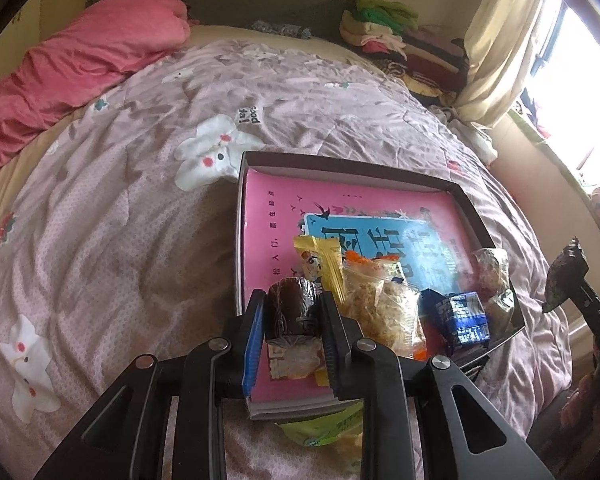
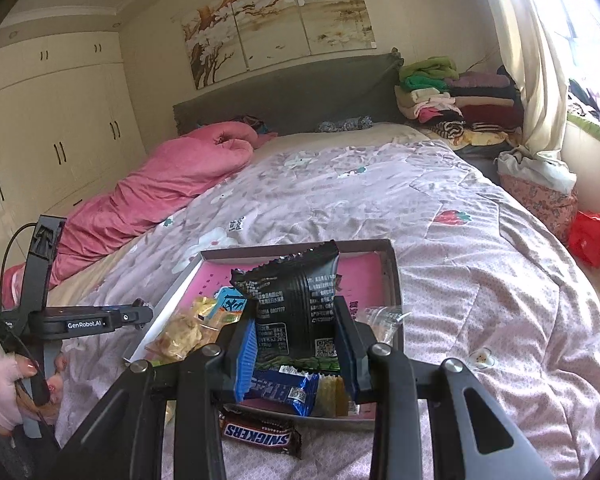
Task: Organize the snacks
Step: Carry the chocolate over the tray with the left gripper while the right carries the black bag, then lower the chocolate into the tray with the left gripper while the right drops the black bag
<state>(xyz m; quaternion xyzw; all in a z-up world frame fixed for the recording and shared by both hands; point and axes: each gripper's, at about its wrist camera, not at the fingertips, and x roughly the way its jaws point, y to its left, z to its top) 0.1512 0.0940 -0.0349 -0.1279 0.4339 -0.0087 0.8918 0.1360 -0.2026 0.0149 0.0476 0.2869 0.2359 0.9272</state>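
Two grippers loaded: left gripper (image 1: 290, 312) clamps brown roll snack (image 1: 291, 308), right gripper (image 2: 296, 336) clamps black packet (image 2: 296, 300). Lower each into shallow box (image 1: 440, 185) beside sorted packets before releasing.

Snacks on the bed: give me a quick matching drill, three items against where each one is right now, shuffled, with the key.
Items:
1. brown roll snack
2. black packet
3. Snickers bar

Places:
A. on the quilt, outside the box
B. held in the left gripper
C. held in the right gripper

Pairs: 1-B, 2-C, 3-A
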